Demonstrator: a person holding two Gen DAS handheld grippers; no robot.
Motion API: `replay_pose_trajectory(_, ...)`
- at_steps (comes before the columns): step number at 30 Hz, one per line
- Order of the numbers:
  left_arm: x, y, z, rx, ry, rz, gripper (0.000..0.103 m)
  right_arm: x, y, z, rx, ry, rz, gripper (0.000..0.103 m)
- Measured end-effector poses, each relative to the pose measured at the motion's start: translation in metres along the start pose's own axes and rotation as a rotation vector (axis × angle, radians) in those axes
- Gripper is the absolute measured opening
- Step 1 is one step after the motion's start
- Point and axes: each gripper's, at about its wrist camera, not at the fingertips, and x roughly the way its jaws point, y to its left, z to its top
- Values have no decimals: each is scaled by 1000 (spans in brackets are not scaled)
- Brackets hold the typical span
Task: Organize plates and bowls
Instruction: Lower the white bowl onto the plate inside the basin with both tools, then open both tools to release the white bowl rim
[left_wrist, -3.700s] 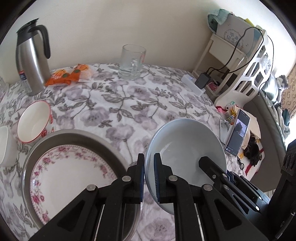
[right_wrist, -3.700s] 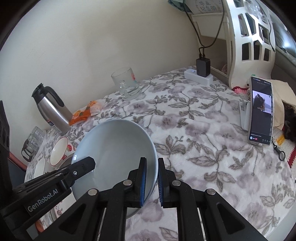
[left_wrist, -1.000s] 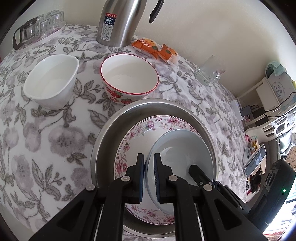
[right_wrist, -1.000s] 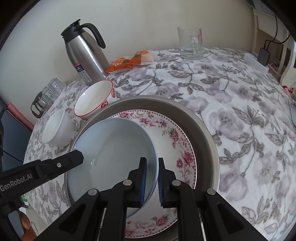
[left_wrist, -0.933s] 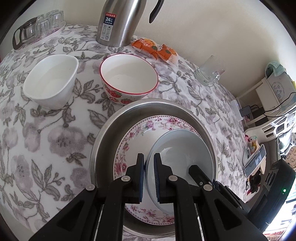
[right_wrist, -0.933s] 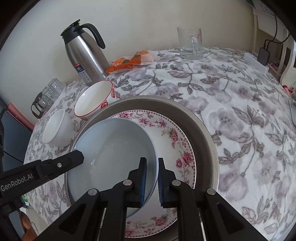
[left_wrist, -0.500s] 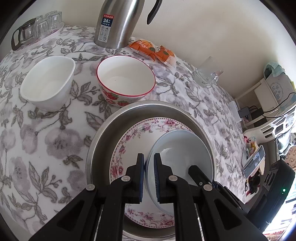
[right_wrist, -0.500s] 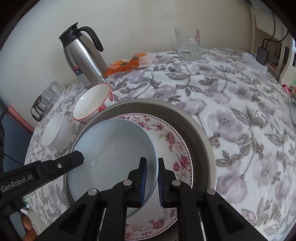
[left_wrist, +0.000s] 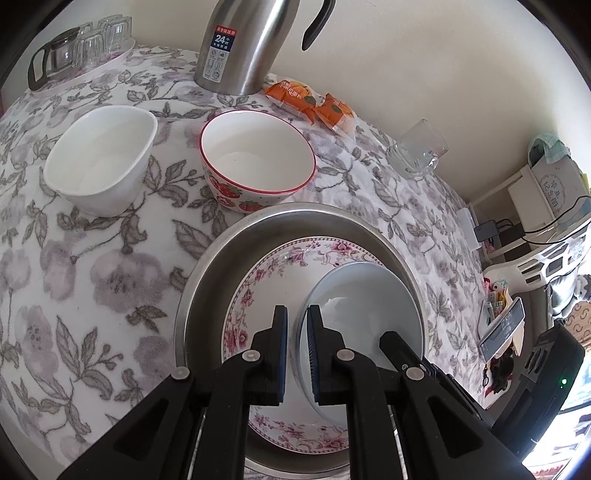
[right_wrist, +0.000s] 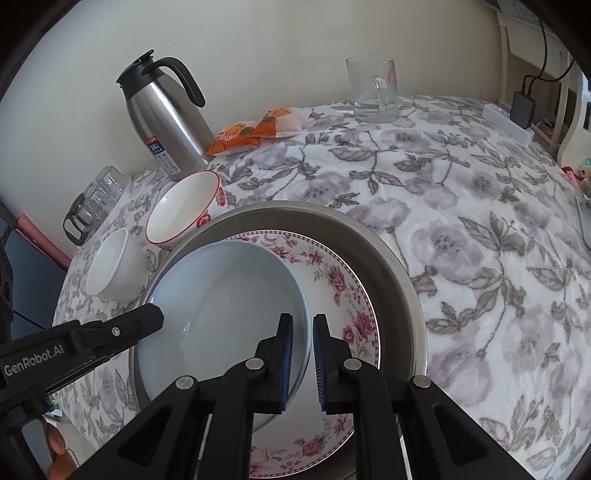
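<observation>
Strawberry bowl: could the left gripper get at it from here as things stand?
Probably not yet. The left gripper is shut on the pale blue bowl over the floral plate. The strawberry bowl sits upright just beyond the metal basin, its rim unobstructed.

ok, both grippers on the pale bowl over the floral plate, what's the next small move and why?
Probably open both sets of jaws and let go. The left gripper and right gripper each pinch opposite rims of the pale bowl, which looks seated on the floral plate inside the steel basin, so it seems placed already.
</observation>
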Motion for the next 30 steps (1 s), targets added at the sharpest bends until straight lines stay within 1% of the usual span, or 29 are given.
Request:
replay_pose_trajectory(4, -9, -1, 1, 9, -30, 9, 10, -7, -2, 2, -5, -21, -8, 12)
replay_pose_trajectory(8, -21, 1, 4, -3, -69, 15, 10, -11, -5, 4, 2, -29, -1, 13)
replay_pose_trajectory(18, -38, 11, 7, -31, -147, 119, 11, -26, -1, 9, -21, -75, -9, 13)
replay_pose_trajectory(23, -38, 15, 8, -41, -149, 173, 13, -31, -7, 11, -6, -90, -26, 13)
replay_pose_trajectory(24, -38, 16, 8, -43, -147, 179, 13, -32, -8, 12, -3, -92, -29, 14)
replay_pose_trajectory(26, -37, 18, 7, -52, -142, 194, 24, -33, -11, 13, 2, -95, -36, 17)
replay_pose_trajectory(27, -37, 19, 7, -55, -140, 206, 27, -33, -12, 13, 5, -96, -40, 20)
replay_pose_trajectory(29, -36, 19, 7, -56, -137, 229, 36, -33, -15, 14, 13, -96, -52, 23)
replay_pose_trajectory(30, -35, 21, 7, -58, -134, 242, 38, -33, -17, 14, 17, -96, -61, 25)
